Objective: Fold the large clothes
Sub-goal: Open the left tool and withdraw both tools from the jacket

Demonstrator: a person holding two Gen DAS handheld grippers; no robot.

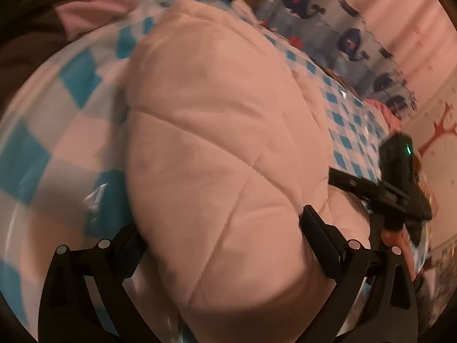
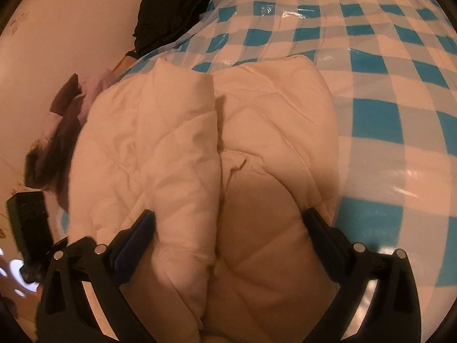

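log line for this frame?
fold | left gripper open around jacket | right gripper open around jacket | checked cloth underneath

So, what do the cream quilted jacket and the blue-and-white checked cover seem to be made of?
Cream quilted jacket: likely padded synthetic fabric, matte; puffy panels with stitched seams. Blue-and-white checked cover: probably plastic sheet, glossy; it shows bright glare and crinkles.

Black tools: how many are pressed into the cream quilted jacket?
2. The left tool straddles one puffy end of the cream quilted jacket; the right tool straddles its folded layers. Nothing else seems hidden.
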